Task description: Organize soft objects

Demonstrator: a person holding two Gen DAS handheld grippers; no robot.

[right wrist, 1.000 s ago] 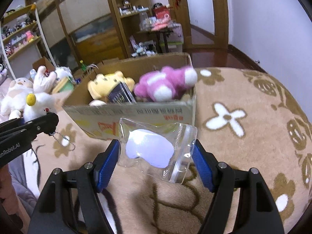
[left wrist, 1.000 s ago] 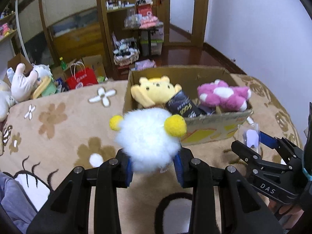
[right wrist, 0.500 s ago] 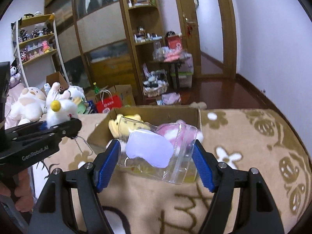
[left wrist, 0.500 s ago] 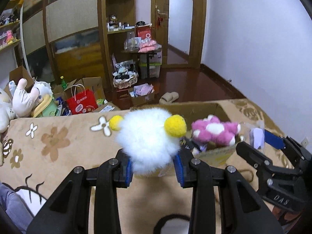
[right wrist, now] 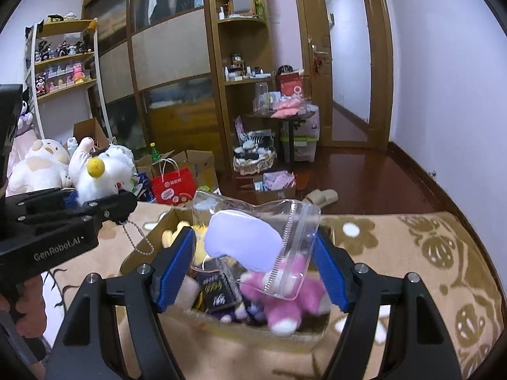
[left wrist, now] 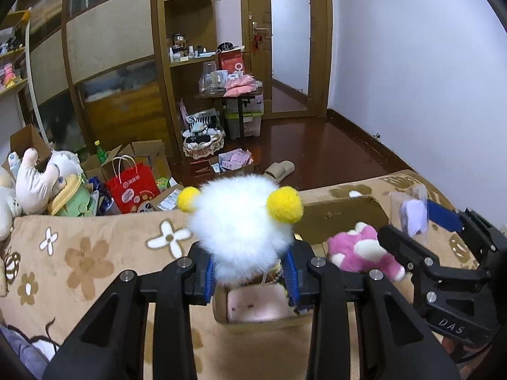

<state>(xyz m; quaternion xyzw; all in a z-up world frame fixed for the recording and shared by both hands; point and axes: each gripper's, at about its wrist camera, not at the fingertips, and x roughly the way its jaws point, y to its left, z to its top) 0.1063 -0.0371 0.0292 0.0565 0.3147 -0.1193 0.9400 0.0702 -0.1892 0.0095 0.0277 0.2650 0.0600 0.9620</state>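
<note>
Over the box (right wrist: 221, 326), right hand-held gripper (right wrist: 253, 262) clamps pouch (right wrist: 253, 243).

The left gripper (left wrist: 250, 272) is closed on a white fluffy toy (left wrist: 240, 228) with two yellow pompoms; its blue pads press both sides of the fur. Under the toy is an open cardboard box (left wrist: 342, 213) that stands on a brown blanket with flowers (left wrist: 82, 253). A pink and white plush (left wrist: 361, 251) lies in the box. At the right, the right gripper (left wrist: 418, 221) holds a clear bag (left wrist: 412, 212) with something pale purple inside.
</note>
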